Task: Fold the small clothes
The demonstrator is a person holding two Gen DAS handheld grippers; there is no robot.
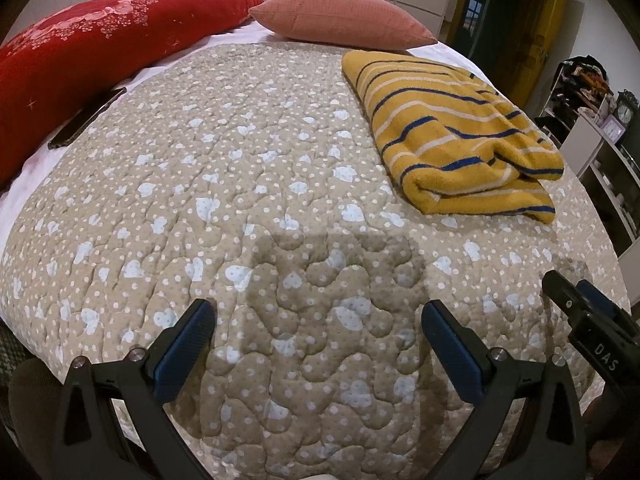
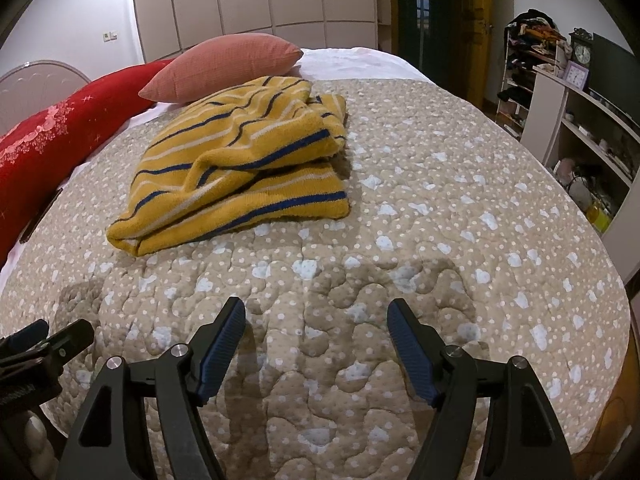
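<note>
Fuzzy yellow knitted garment with blue and white stripes lying folded on quilted beige bedspread near pink pillow, left gripper and right gripper both hovering with jaws apart, nothing between, wide bare quilt lying around.

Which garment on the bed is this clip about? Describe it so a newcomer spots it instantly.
Start at the beige dotted quilt covering the bed. Near its pillow end, just before the pink cushion, lies a roughly folded sweater. It alone is mustard yellow with blue and white stripes.
</note>
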